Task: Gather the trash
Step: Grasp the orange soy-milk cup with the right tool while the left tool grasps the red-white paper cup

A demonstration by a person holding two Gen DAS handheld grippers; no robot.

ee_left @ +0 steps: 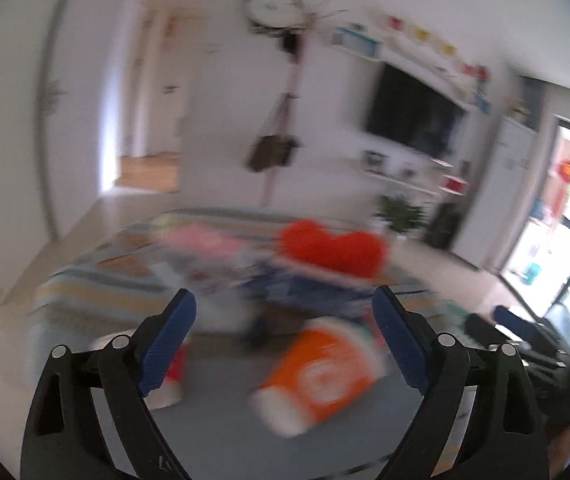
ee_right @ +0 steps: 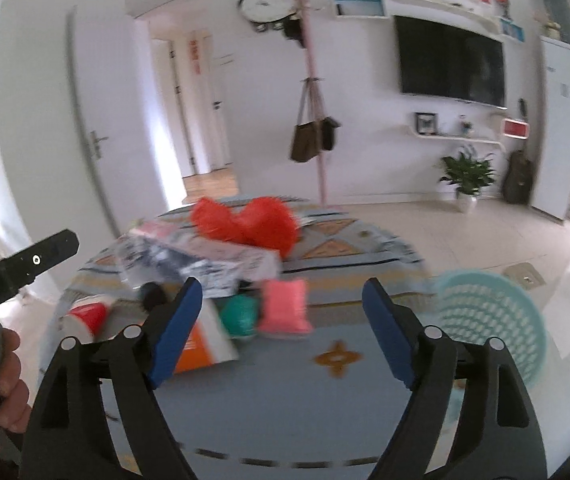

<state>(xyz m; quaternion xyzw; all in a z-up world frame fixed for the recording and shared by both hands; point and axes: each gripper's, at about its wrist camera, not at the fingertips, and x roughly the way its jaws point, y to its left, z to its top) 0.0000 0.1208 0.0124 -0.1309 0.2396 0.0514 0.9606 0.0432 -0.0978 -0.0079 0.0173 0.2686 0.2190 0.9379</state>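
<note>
Trash lies on a patterned rug. In the blurred left wrist view an orange paper cup (ee_left: 317,380) lies on its side just ahead of my open, empty left gripper (ee_left: 285,344), with a red cup (ee_left: 173,372) behind the left finger. In the right wrist view my right gripper (ee_right: 281,328) is open and empty above the rug (ee_right: 337,356). Ahead of it lie a pink packet (ee_right: 287,306), a green crumpled ball (ee_right: 239,314), an orange-and-white box (ee_right: 205,344) and a red cup (ee_right: 87,318). A light blue mesh basket (ee_right: 493,320) stands to the right.
A red heart-shaped cushion (ee_right: 245,222) and printed wrappers (ee_right: 201,260) lie further back on the rug. A pink coat stand with a brown bag (ee_right: 313,136), a potted plant (ee_right: 467,176), a wall TV (ee_right: 451,60) and a white door (ee_right: 93,136) stand behind. The left gripper's body (ee_right: 17,268) shows at left.
</note>
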